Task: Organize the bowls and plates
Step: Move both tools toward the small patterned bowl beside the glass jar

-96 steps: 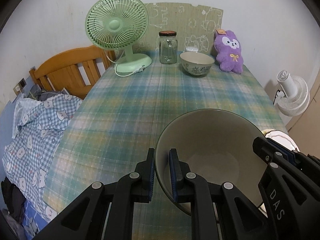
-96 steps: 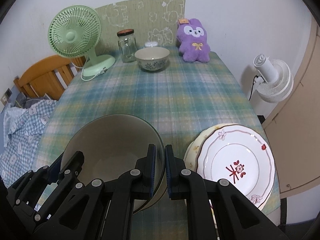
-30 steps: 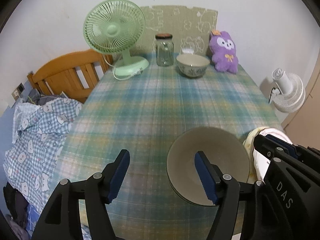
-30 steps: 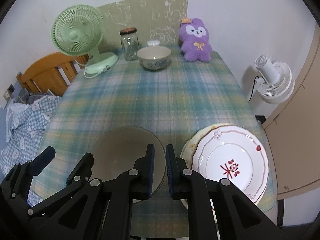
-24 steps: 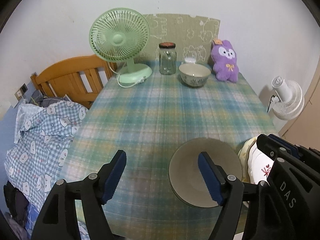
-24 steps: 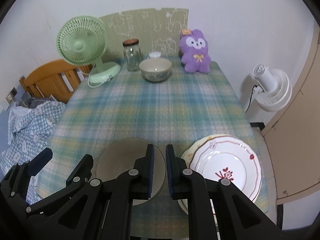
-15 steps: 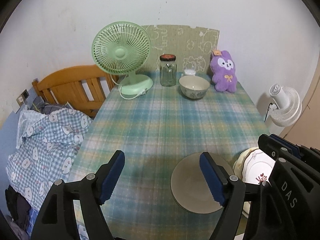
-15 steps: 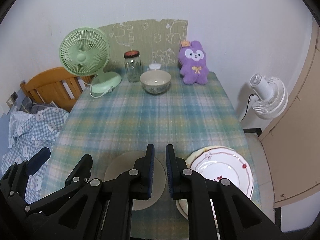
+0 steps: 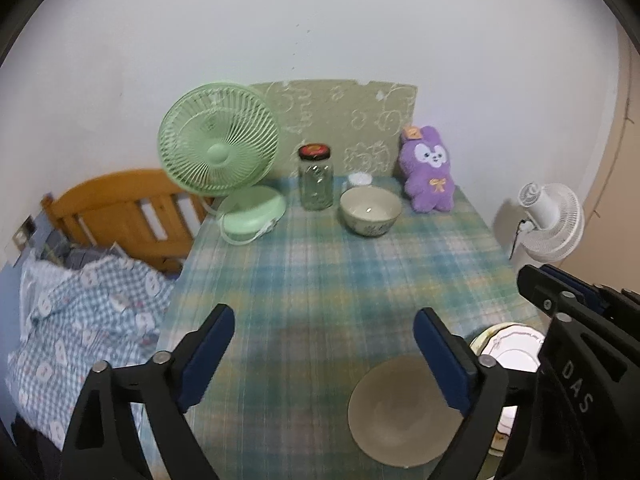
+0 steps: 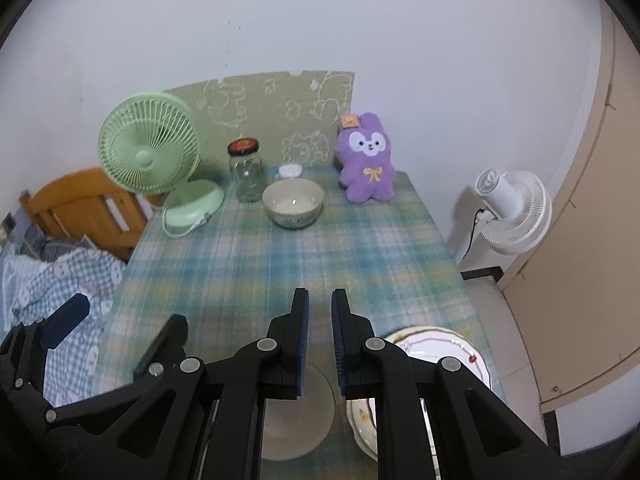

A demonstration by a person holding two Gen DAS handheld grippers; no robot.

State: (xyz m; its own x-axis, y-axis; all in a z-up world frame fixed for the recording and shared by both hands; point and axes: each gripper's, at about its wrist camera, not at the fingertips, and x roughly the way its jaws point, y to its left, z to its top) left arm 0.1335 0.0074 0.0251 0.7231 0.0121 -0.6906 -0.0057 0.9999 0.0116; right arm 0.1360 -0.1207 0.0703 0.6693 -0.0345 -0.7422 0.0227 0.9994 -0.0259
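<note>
A large grey-beige bowl (image 9: 404, 408) sits on the plaid tablecloth near the front edge; it also shows in the right wrist view (image 10: 298, 420), partly behind my fingers. A stack of white flowered plates (image 10: 436, 354) lies just right of it, also seen in the left wrist view (image 9: 508, 348). A smaller patterned bowl (image 9: 370, 211) (image 10: 293, 203) stands at the far end. My left gripper (image 9: 324, 344) is wide open and empty, high above the table. My right gripper (image 10: 318, 320) is nearly shut with a narrow gap, holding nothing, above the large bowl.
At the far end stand a green desk fan (image 9: 224, 156), a glass jar with a red lid (image 9: 316, 182), a small white lid (image 9: 359, 179) and a purple plush rabbit (image 9: 428, 176). A wooden bed frame (image 9: 120, 208) with checked bedding lies left; a white floor fan (image 10: 508, 208) stands right.
Both grippers have risen and pulled back from the table. The large bowl stays on the cloth, released by both grippers; the left jaws opened wide between 3.2 s and 1 s ago.
</note>
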